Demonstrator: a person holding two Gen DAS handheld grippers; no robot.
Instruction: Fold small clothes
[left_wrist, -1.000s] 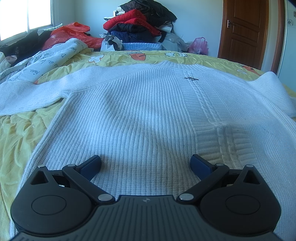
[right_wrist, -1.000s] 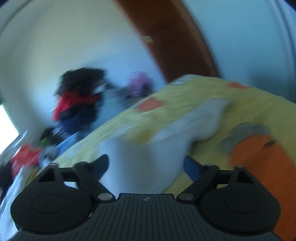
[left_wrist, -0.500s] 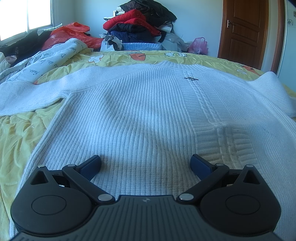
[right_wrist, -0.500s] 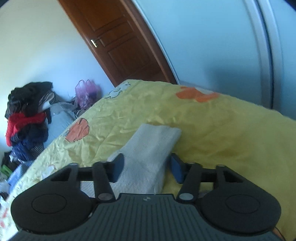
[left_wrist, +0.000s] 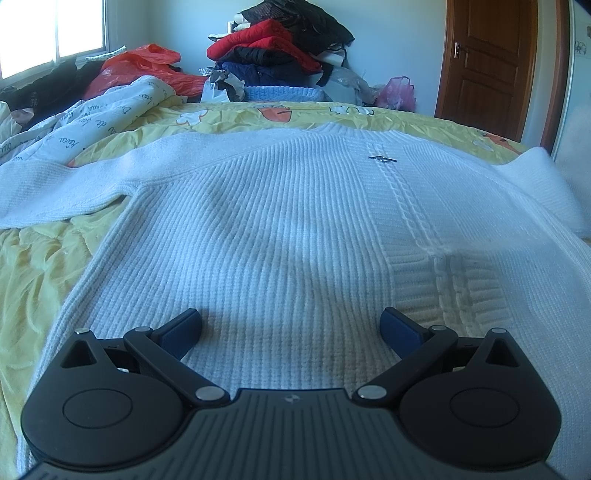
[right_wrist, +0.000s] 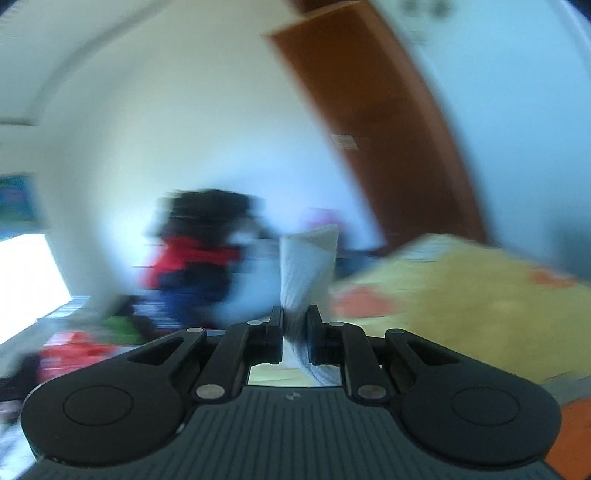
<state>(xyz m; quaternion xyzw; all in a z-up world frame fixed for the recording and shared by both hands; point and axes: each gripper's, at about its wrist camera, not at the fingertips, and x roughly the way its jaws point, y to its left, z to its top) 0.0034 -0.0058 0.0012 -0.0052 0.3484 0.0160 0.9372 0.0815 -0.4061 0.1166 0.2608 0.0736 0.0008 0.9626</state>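
While the right gripper (right_wrist: 294, 317) has its jaws pinched nearly together on a strip of white knit, the end of the sweater's sleeve (right_wrist: 308, 266), that cloth stands up straight ahead of the fingertips and hangs down between them toward the camera. Everything past this claw is smeared by blur: a yellow bedspread (right_wrist: 480, 288) lies ahead and to its right, a dark and red pile of clothes (right_wrist: 199, 251) ahead to its left, and a brown door (right_wrist: 388, 129) high to its right. Over on the other side, the left gripper (left_wrist: 291, 325) has its jaws spread wide and holds nothing; both blue pads (left_wrist: 183, 328) sit low over the white sweater (left_wrist: 295, 221), which is spread flat directly beneath and ahead of this claw. One sleeve runs off to its far left, across the bedspread.
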